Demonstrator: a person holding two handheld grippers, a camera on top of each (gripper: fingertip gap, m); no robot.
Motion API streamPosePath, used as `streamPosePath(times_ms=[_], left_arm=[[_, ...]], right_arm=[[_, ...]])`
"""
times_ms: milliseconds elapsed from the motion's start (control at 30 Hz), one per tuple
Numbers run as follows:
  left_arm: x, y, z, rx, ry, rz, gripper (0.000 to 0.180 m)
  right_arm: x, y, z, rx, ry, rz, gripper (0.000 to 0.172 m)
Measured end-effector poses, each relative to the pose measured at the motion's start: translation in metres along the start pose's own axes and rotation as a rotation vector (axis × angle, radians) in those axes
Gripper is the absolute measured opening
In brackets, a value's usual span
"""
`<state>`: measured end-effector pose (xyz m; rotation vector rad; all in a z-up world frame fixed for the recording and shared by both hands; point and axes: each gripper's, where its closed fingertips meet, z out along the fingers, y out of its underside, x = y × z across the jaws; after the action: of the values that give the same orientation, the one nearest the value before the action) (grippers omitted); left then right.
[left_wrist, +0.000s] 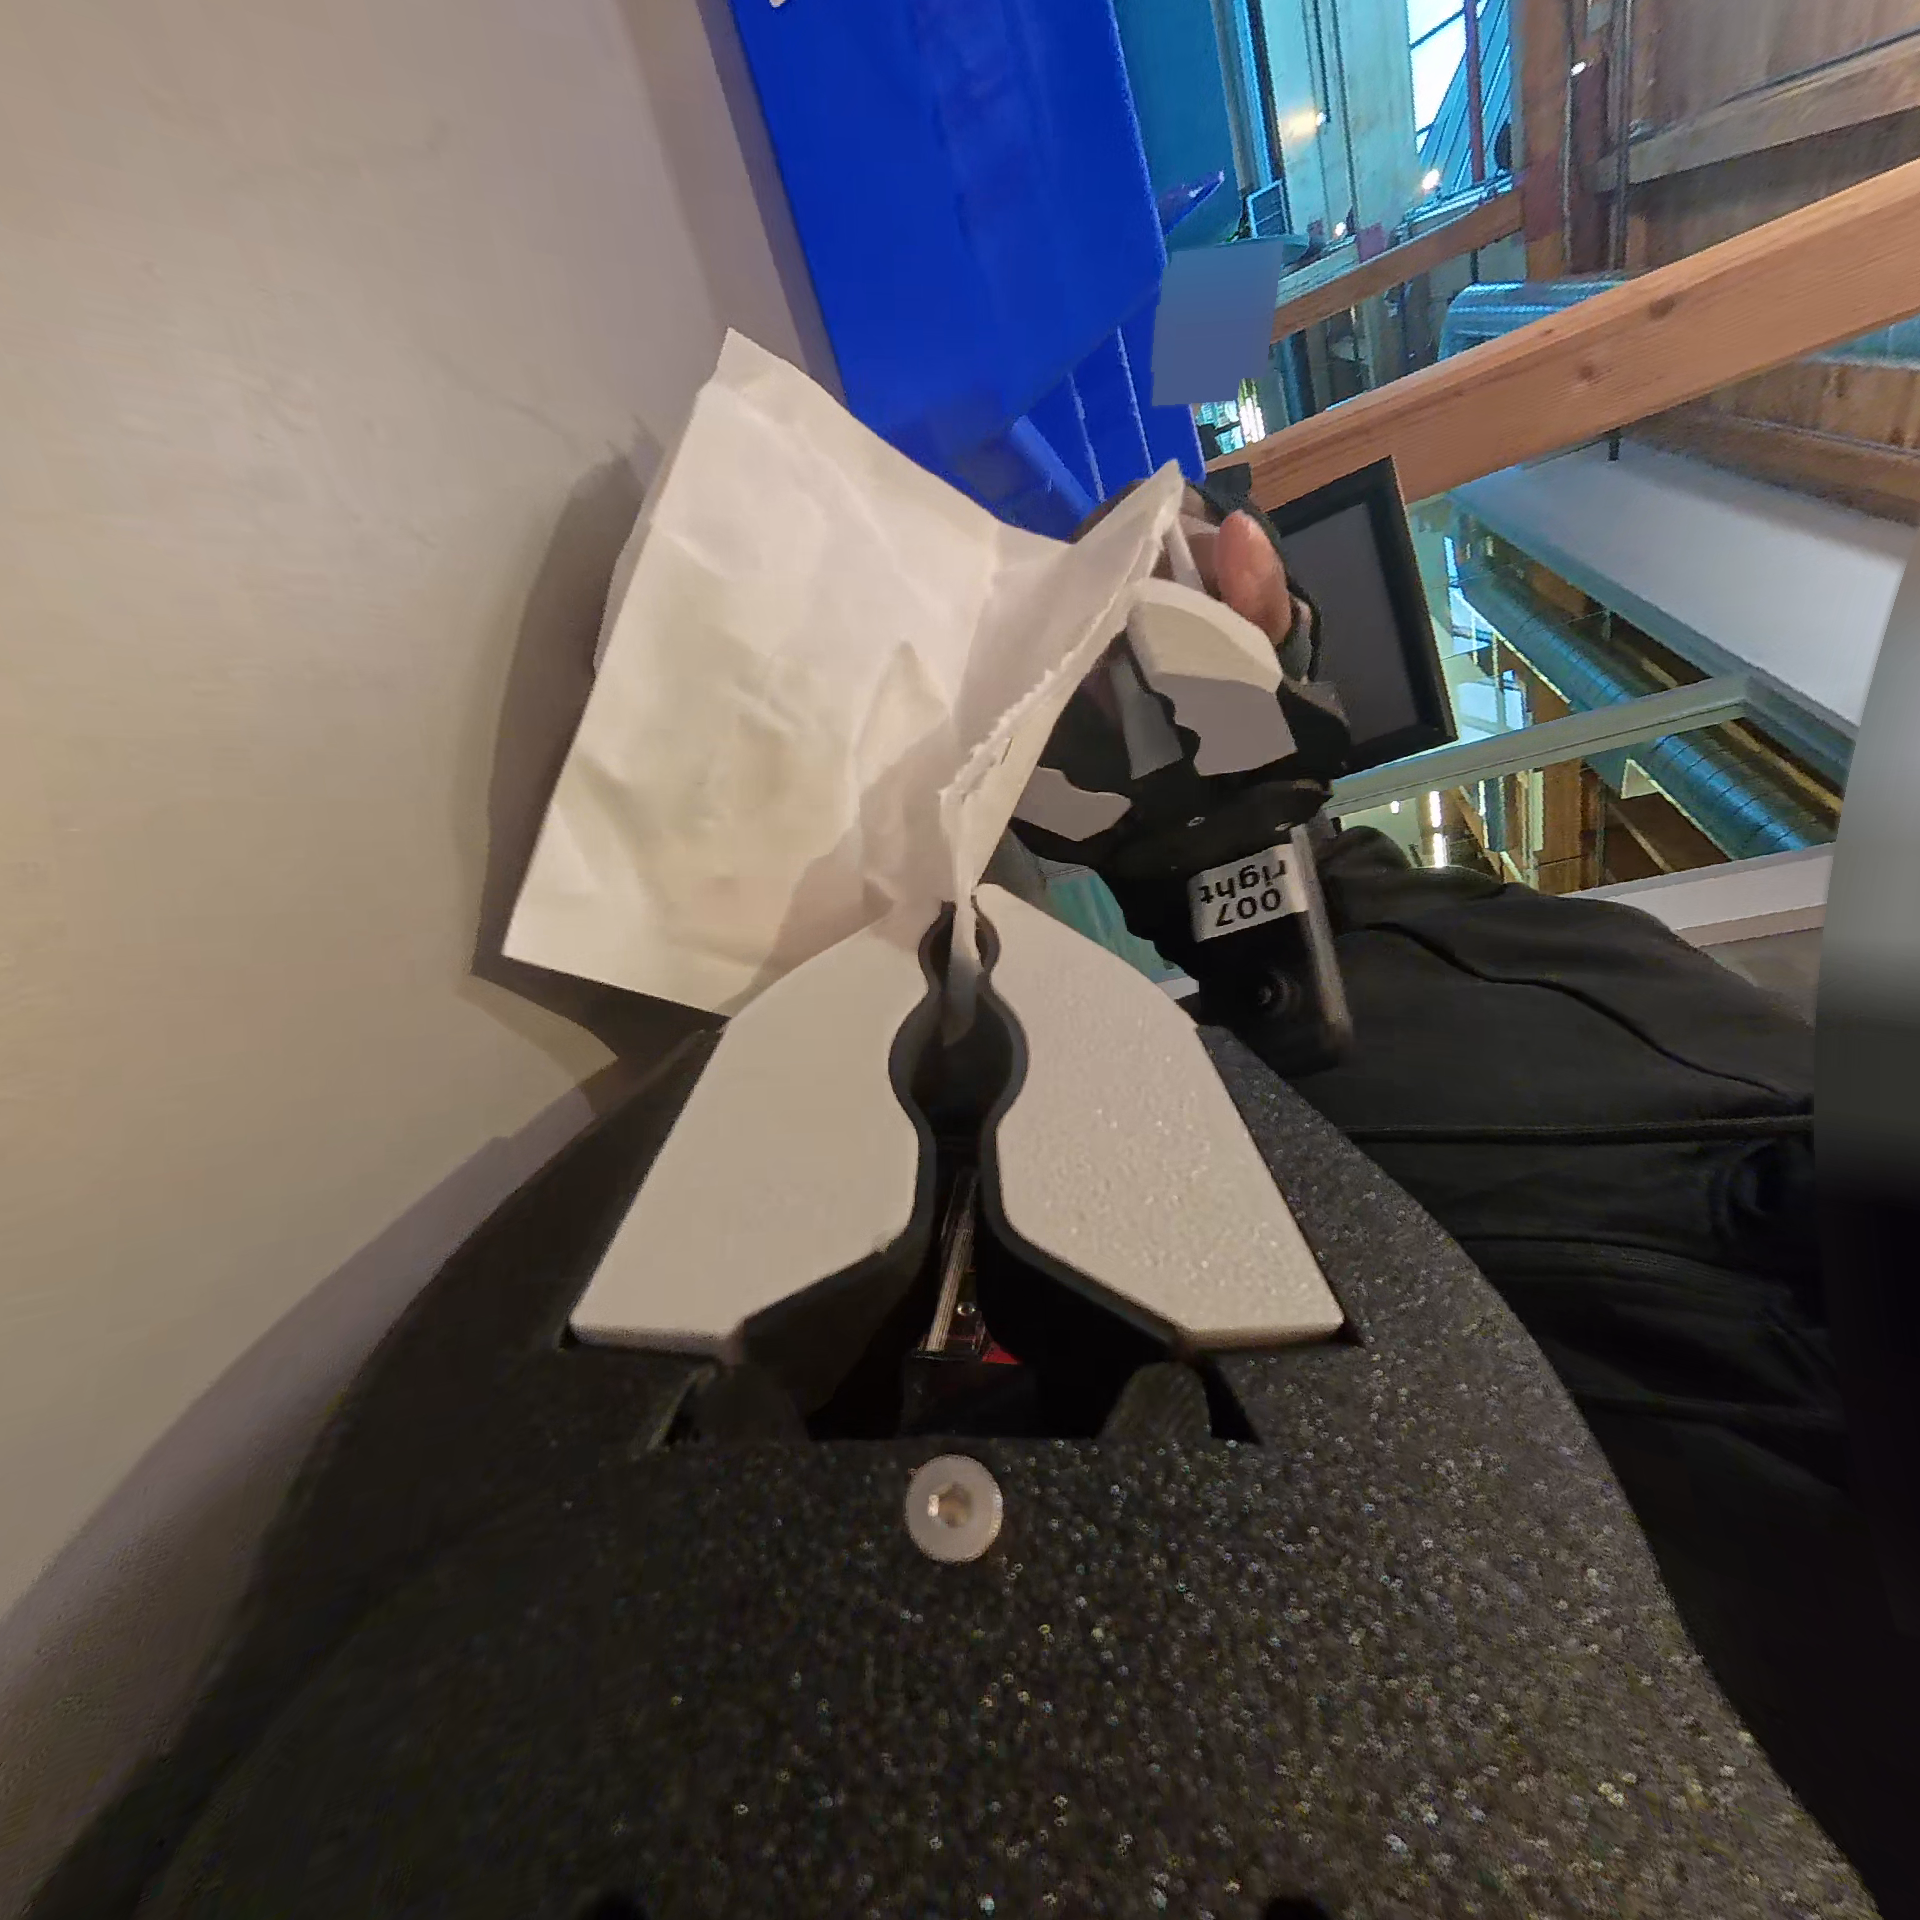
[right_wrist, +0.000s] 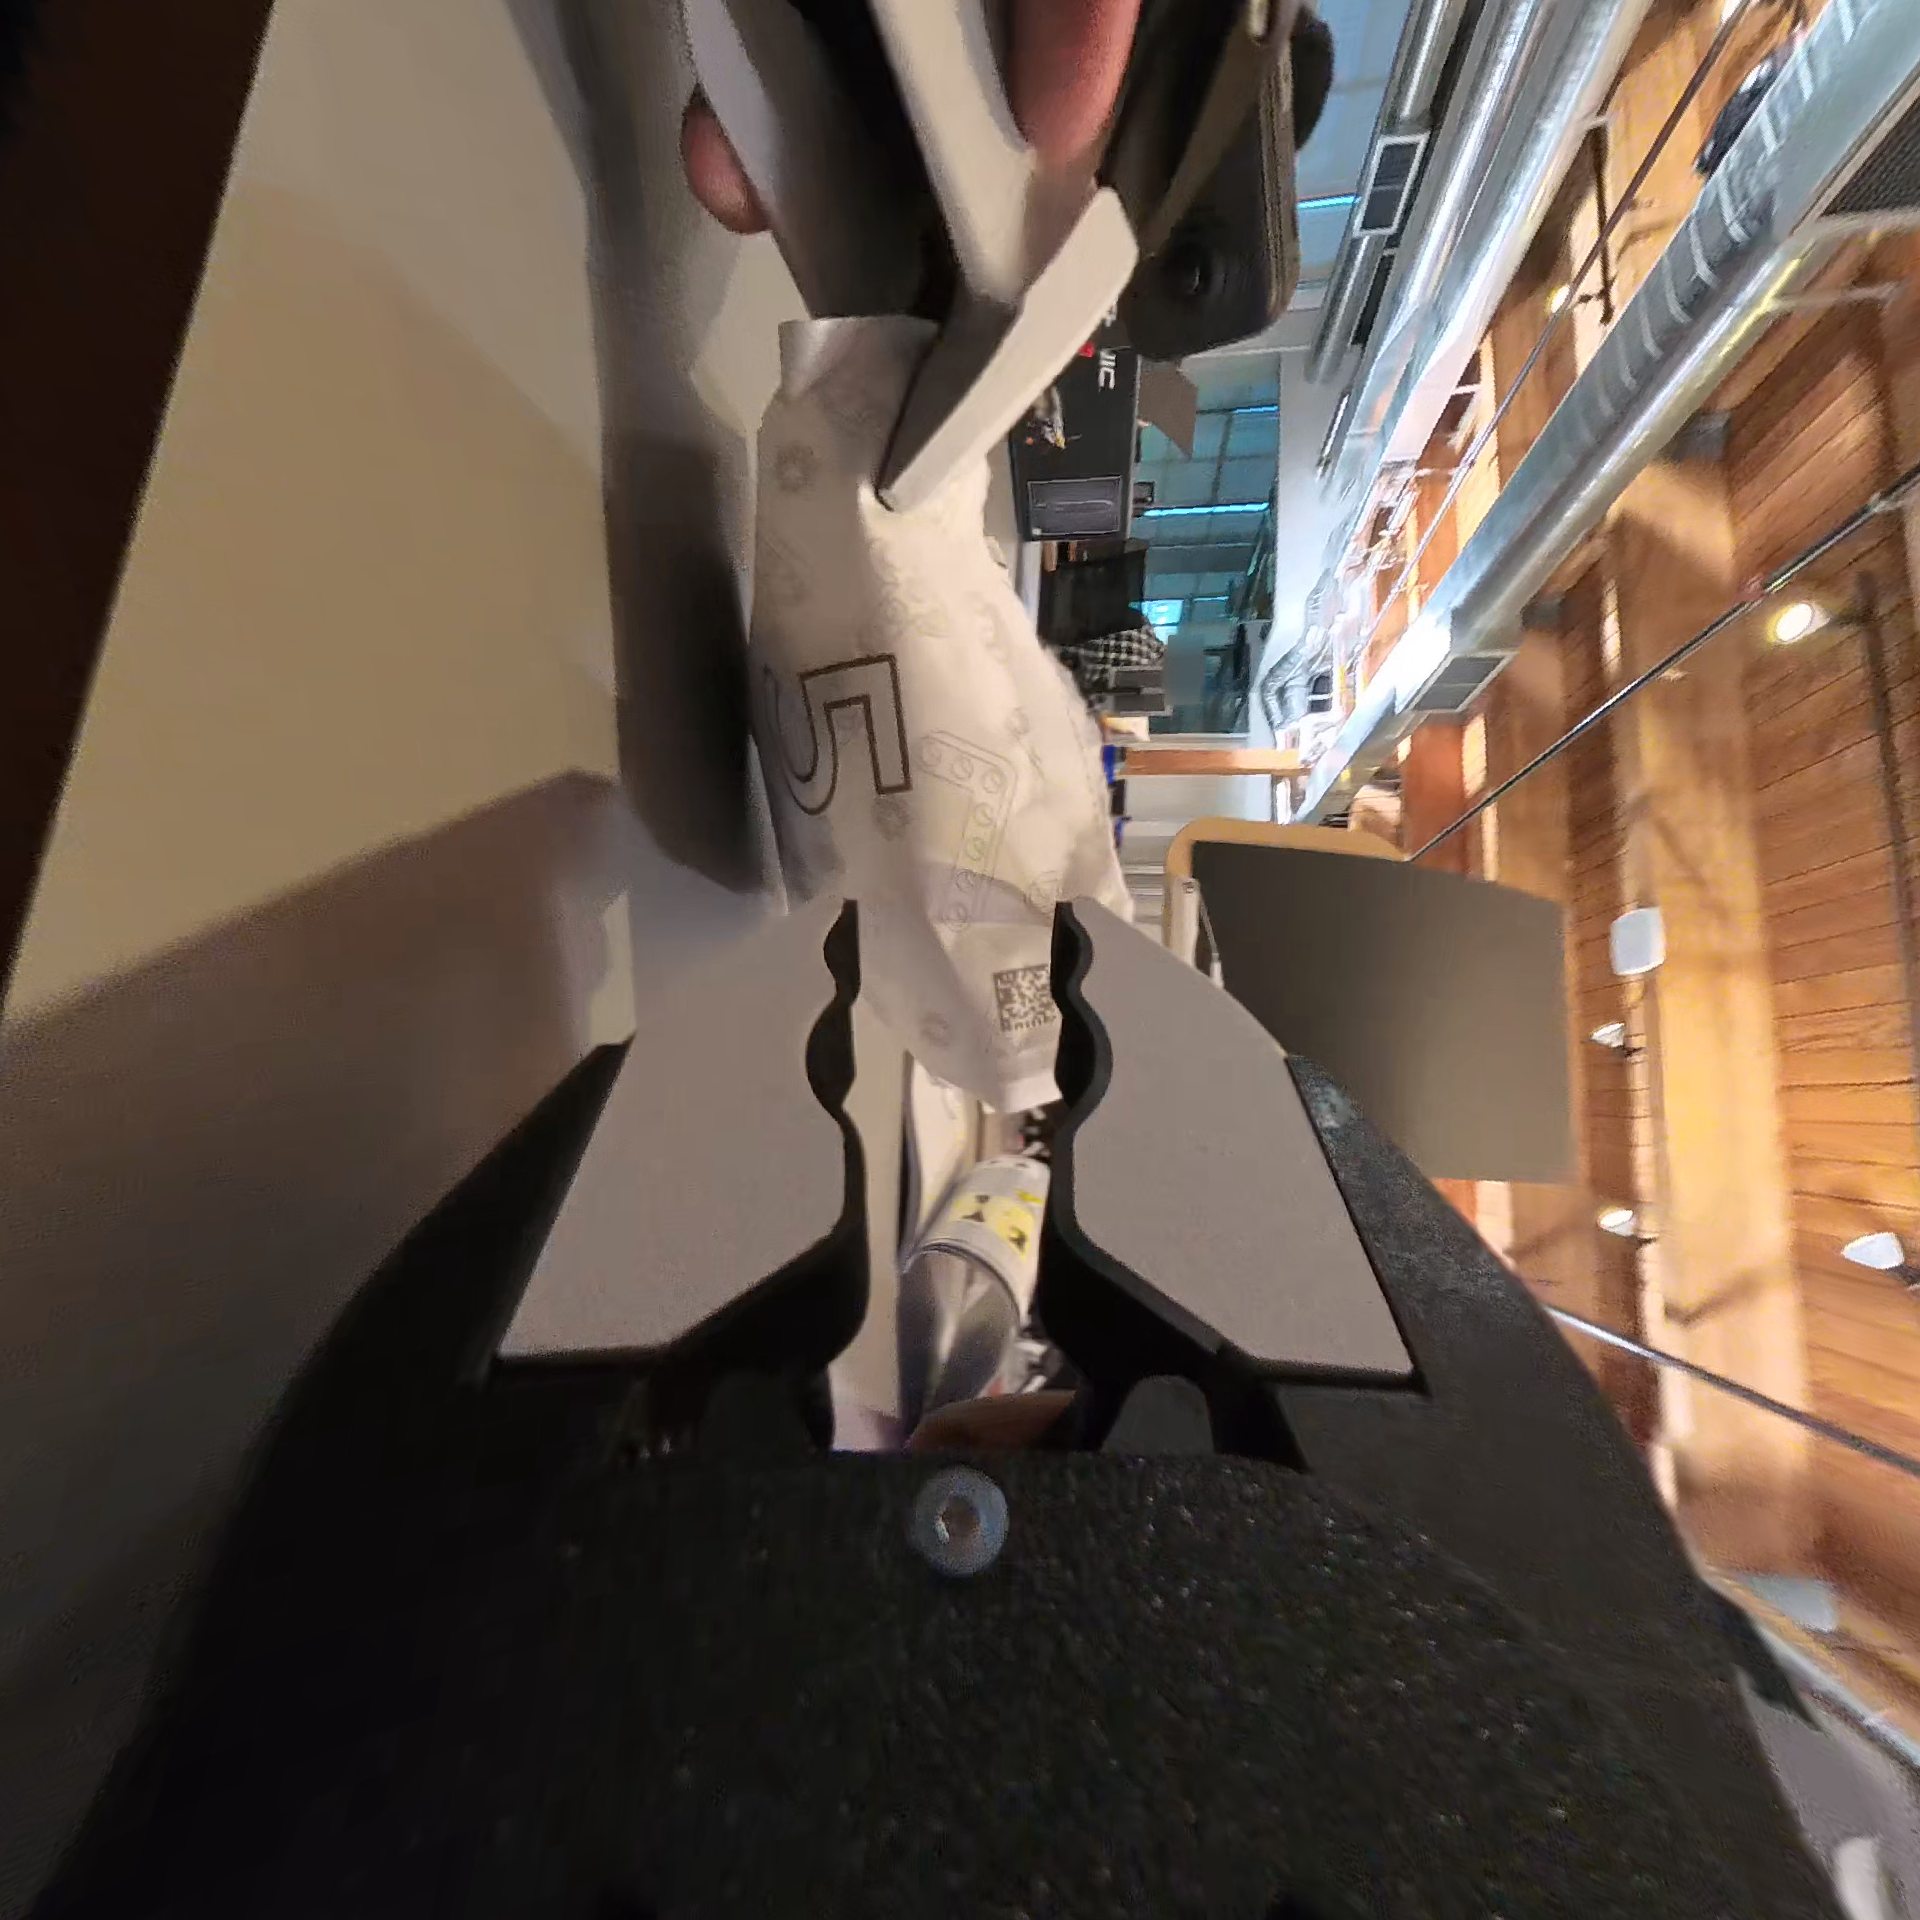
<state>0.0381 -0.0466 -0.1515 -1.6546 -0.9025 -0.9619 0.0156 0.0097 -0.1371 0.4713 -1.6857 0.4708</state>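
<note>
A pale wall (left_wrist: 260, 520) fills the left of my left view, with a blue bin (left_wrist: 935, 208) at the top centre. In the middle hangs a white paper bag (left_wrist: 790, 665). My left gripper (left_wrist: 961, 935) is clamped on its serrated edge. In my right view the printed bag (right_wrist: 914, 727) sits between my right gripper's (right_wrist: 956, 997) spread fingers, which stand apart and do not pinch it
</note>
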Motion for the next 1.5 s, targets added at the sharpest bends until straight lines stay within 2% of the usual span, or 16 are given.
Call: streamPosePath(times_ms=[267,333,400,433,667,733,800,833,933,1033,1133,1267,1367,1500], left_arm=[[0.004,0.002,0.001,-0.018,0.034,-0.02,0.0],[0.003,0.002,0.0,-0.019,0.032,-0.018,0.0],[0.003,0.002,0.0,-0.016,0.031,-0.016,0.001],[0.003,0.002,-0.001,-0.015,0.029,-0.012,0.001],[0.005,0.001,-0.007,0.009,-0.021,0.06,0.002],[0.006,0.0,-0.013,0.0,-0.094,0.168,0.01],[0.004,-0.008,-0.024,0.025,-0.228,0.322,0.027],[0.004,-0.014,-0.03,0.037,-0.309,0.418,0.036],[0.019,-0.037,-0.043,0.121,-0.51,0.775,0.046],[0.037,-0.047,-0.033,0.123,-0.603,1.131,0.046],[0.03,-0.042,-0.011,0.017,-0.633,1.365,0.038],[0.013,-0.043,-0.003,-0.019,-0.637,1.525,0.026],[0.012,-0.041,-0.003,-0.014,-0.605,1.557,0.024],[0.004,-0.044,-0.006,-0.066,-0.668,1.557,0.042]], right_arm=[[0.004,0.001,0.012,-0.031,0.014,-0.115,0.034],[0.001,0.001,0.014,-0.033,-0.03,-0.121,0.026],[-0.003,0.001,0.014,-0.029,-0.085,-0.115,0.007],[-0.005,0.001,0.014,-0.026,-0.105,-0.109,0.003],[-0.004,-0.001,0.016,-0.056,-0.177,-0.034,0.0],[-0.004,0.001,0.017,-0.076,-0.204,-0.005,0.0],[-0.003,0.004,0.018,-0.107,-0.232,0.028,0.0],[-0.003,0.006,0.019,-0.119,-0.244,0.04,0.0],[0.0,0.007,0.021,-0.146,-0.283,0.096,0.0],[0.002,0.006,0.024,-0.175,-0.32,0.151,0.0],[0.003,0.002,0.027,-0.191,-0.358,0.221,0.0],[0.003,-0.004,0.027,-0.172,-0.408,0.332,0.0],[0.003,-0.004,0.026,-0.159,-0.441,0.413,0.0],[0.004,-0.002,0.027,-0.151,-0.477,0.482,0.0]])
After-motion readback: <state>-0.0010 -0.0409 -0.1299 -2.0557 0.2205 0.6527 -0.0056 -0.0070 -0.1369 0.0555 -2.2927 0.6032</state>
